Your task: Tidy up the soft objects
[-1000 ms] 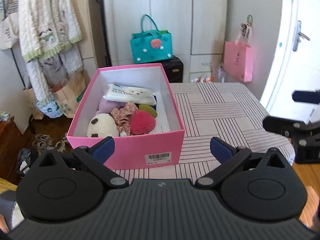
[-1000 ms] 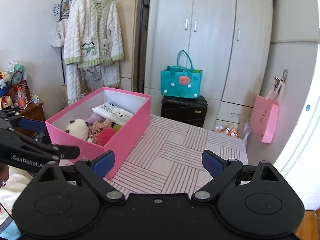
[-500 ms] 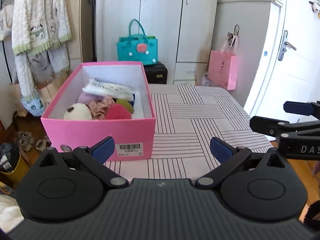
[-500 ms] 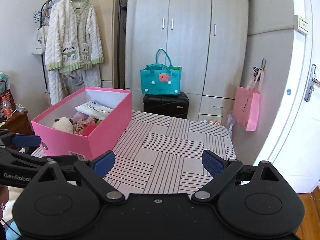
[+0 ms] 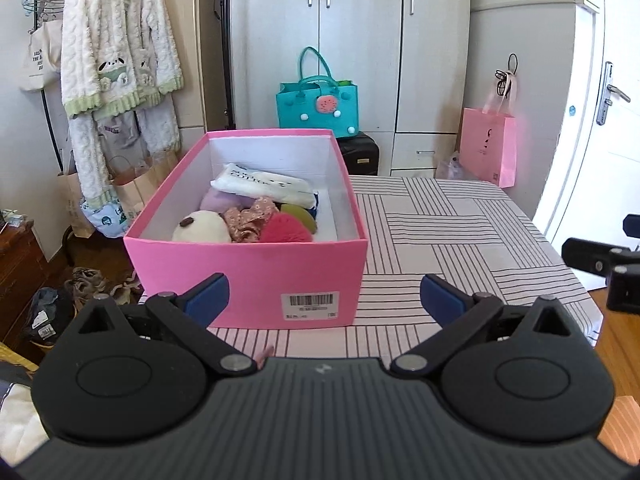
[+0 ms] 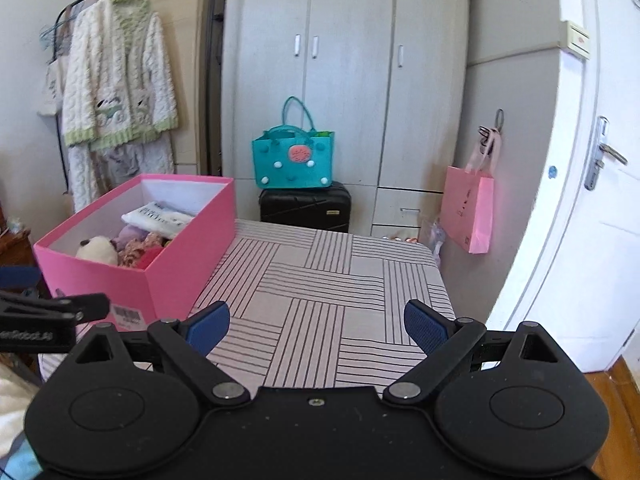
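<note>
A pink box [image 5: 256, 276] stands on the left of the striped table [image 5: 460, 240]. Inside lie a white panda plush [image 5: 202, 227], a red pompom [image 5: 286, 232], a floral scrunchie [image 5: 250, 216], a purple soft item [image 5: 222, 201], a green piece [image 5: 300, 216] and a white pack [image 5: 264, 188]. My left gripper [image 5: 325, 294] is open and empty, just in front of the box. My right gripper [image 6: 317, 322] is open and empty over the table's near edge, to the right of the box [image 6: 176, 256]. Each gripper shows at the edge of the other's view.
A teal bag [image 5: 318, 110] sits on a black suitcase [image 6: 306, 206] behind the table. A pink paper bag [image 5: 486, 146] hangs on the right. A white cardigan [image 5: 116, 48] hangs on a rack at left. A white door [image 6: 592, 200] is at right.
Both grippers have drawn back from the table and shifted a little; the box looks slightly nearer in the left wrist view than half a second ago. Both stay open and empty.
</note>
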### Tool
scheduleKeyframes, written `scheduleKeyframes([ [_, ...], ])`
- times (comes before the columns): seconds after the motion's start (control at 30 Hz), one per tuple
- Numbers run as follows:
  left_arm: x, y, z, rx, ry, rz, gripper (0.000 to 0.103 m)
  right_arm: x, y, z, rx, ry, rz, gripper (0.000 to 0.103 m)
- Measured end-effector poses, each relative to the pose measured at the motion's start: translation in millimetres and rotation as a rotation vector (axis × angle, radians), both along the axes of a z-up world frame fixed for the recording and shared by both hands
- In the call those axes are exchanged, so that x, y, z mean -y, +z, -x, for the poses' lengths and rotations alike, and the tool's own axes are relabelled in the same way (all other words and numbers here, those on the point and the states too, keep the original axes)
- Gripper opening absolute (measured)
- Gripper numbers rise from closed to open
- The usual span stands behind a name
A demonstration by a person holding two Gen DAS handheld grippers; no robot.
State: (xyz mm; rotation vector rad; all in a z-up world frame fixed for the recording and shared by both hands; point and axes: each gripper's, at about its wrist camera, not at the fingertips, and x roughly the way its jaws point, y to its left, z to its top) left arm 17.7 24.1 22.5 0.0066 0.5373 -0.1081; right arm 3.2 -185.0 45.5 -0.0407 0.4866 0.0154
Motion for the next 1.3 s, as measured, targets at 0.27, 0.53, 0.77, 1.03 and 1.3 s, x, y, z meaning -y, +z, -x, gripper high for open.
scheduleKeyframes([
  [0.27,0,-1,-1,-0.003,0.036,-0.053,0.103,0,-8,-3,0.009,-0.025,-0.014,0.096],
  [0.53,4,0,2,0.007,0.021,-0.055,0.103,2,-15,2,0.014,-0.044,-0.030,0.097],
  [0.77,8,-5,-1,-0.001,0.012,-0.052,0.103,-1,-19,5,0.054,-0.118,0.059,0.098],
  [1.03,9,-10,-2,-0.005,0.015,-0.051,0.103,3,-19,5,0.053,-0.119,0.041,0.098],
  [1.3,7,-10,0,0.016,0.030,-0.039,0.103,-5,-17,6,0.076,-0.080,0.050,0.100],
])
